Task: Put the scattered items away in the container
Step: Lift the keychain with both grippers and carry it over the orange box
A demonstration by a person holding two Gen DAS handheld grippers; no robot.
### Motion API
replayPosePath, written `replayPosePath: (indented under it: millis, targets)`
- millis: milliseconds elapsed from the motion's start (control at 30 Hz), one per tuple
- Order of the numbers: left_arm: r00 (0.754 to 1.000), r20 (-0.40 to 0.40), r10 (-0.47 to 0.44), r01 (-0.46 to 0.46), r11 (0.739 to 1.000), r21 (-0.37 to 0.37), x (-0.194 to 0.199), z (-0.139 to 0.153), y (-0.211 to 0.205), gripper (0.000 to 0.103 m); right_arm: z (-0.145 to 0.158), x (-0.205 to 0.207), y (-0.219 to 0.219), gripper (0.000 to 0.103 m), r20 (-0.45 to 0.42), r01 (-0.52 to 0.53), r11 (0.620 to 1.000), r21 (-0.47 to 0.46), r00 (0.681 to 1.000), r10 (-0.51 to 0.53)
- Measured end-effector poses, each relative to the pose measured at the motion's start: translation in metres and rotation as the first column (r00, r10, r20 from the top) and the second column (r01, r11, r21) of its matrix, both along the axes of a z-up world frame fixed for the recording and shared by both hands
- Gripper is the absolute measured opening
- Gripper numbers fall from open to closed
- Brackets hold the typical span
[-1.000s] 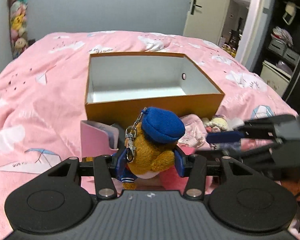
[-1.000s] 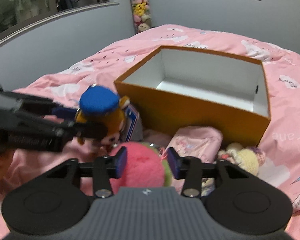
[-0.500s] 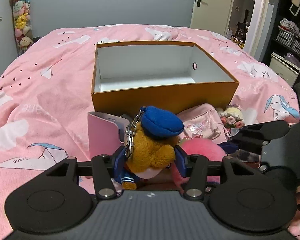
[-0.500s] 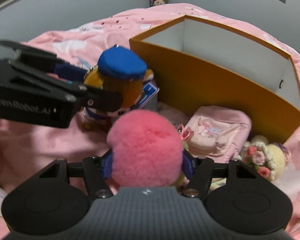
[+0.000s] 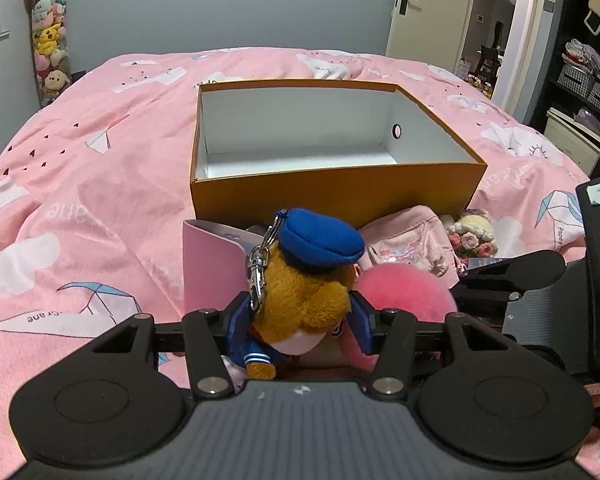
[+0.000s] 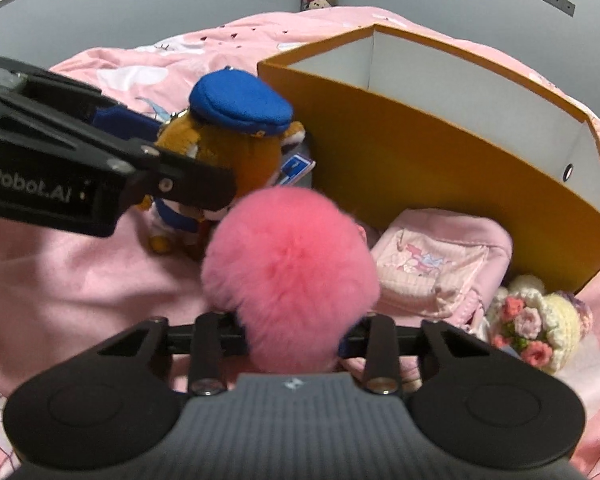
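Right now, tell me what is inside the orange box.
Nothing that shows. The orange box has bare white walls and a bare strip of white floor at the back. Its front wall hides the near part of the floor, so anything lying there cannot be seen.

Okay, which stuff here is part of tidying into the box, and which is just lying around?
Part of the job:
orange box
bear plush
pink pompom
pink pouch
crochet bouquet
pink card holder

Just lying about:
plush toys in the corner
shelf baskets
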State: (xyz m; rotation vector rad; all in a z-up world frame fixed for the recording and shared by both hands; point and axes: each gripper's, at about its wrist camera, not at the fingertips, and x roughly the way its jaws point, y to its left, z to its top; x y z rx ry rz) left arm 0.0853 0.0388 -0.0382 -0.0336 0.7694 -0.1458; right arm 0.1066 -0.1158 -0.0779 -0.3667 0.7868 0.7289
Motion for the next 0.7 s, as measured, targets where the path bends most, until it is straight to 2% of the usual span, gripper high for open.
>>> replayPosePath:
  millis: [167,467,567,700]
  targets:
    - [1.000,0.015,0.002,-0.002,1.000,-0.013,-0.002,0.006,0.001,0.058,0.015,-0.001,-0.010,0.035,0.012,0.013,0.997,0.076,1.000,-0.014]
    - [0.999,0.040,0.015,-0.013,0.999,-0.046,-0.004,0.022,0.007,0.057,0.038,-0.002,-0.019,0.032,0.050,0.020,0.989,0.149,0.998,-0.028]
    - [0.999,0.047,0.020,-0.017,0.998,-0.060,-0.004,0.028,0.010,0.057,0.046,-0.006,-0.027,0.028,0.074,0.016,0.987,0.159,0.997,-0.028]
    - [0.998,0.050,0.025,-0.022,0.998,-0.062,-0.003,0.033,0.012,0.057,0.052,-0.006,-0.029,0.014,0.090,0.017,0.987,0.160,0.995,-0.032]
